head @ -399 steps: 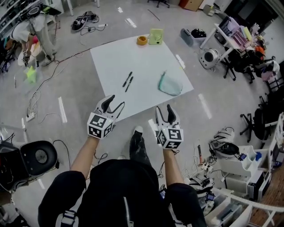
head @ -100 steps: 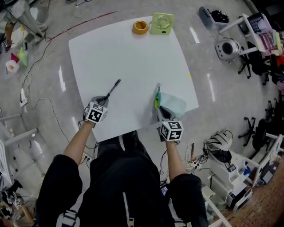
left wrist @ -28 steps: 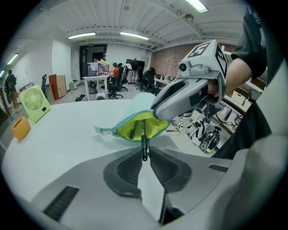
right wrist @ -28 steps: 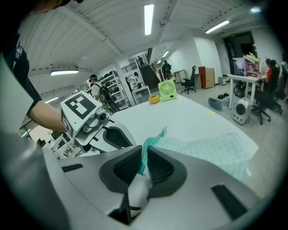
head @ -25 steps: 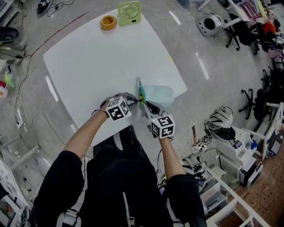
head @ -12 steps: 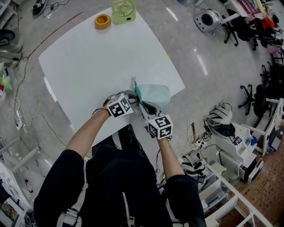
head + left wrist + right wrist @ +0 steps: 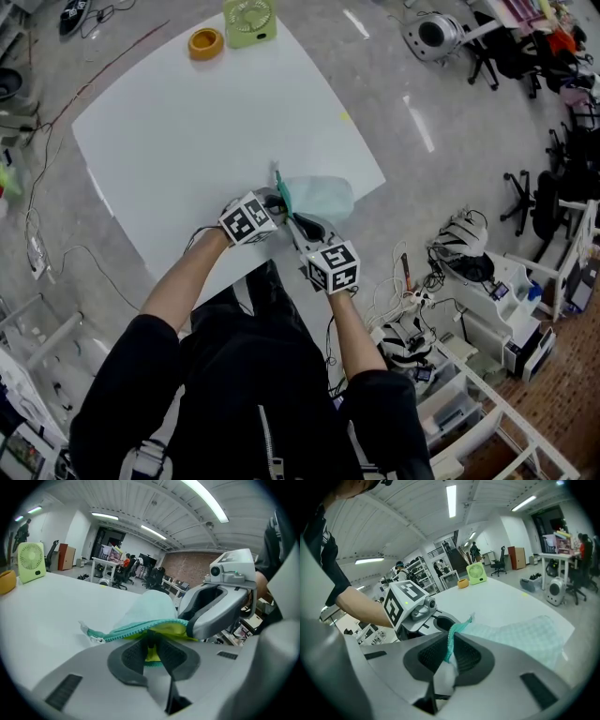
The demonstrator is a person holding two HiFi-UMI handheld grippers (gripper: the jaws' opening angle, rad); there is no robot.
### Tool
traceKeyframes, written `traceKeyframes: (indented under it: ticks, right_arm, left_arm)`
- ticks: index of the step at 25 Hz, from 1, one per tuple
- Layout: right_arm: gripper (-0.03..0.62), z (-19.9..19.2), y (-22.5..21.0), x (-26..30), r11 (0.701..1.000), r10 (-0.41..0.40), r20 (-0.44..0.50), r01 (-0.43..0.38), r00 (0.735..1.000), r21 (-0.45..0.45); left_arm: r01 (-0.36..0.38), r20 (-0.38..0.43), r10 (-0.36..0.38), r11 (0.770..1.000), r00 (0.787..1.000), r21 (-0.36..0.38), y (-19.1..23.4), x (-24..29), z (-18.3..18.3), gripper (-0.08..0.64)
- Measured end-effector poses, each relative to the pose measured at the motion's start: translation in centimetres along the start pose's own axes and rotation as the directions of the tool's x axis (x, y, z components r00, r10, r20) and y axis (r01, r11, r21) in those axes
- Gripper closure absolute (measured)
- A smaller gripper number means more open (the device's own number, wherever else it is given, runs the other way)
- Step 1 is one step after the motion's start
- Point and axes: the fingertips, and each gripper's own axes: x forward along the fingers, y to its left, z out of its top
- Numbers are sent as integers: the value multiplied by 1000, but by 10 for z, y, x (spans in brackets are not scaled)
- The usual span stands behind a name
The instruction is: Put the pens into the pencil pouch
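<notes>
Near the front-right corner of the white mat [image 7: 187,131] both grippers meet at the pencil pouch [image 7: 321,195], which lies flat on the mat with its pale mint body pointing away from me. My left gripper [image 7: 151,645] has its jaws pressed together on a dark pen [image 7: 150,638]; I see only a short stretch of it between the pads, right at the pouch's mouth, where the yellow-green lining shows under the teal zipper [image 7: 136,629]. My right gripper [image 7: 451,651] is clamped on the zipper edge of the pouch, with the teal teeth standing up between its pads and the fabric spreading out to the right beyond them. From the head view the two grippers sit just beside each other, left one coming in from the side, right one from below. I cannot tell how far the pen reaches inside the pouch. At the far edge of the mat stand a small green fan [image 7: 248,19] and an orange tape roll [image 7: 204,43], well apart from the pouch
</notes>
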Motion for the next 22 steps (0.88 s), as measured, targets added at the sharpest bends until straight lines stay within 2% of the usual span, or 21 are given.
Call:
traceKeyframes:
  ticks: [5,12,17,22]
  right_arm:
    - [541,-4,-4,2,1000,-7,-5,7,1000,7]
    - [541,-7,-7,3,1000,-14,-12,14,1000,4]
    - [541,-9,-8,2,1000,-23,-13,23,1000,-3]
    - [540,-18,-11,4,999,-30,-37,29,999,-15]
  left_arm:
    - [-28,12,29,998,1000,-51,6,2,-3,483]
    - [-63,27,65,996,998,-70,8,-21,-5,464]
    - [-137,63,145,984,987,-112,18,-51,-11,463]
    - [-222,102,243,958,965,-182,28,-85,-18,465]
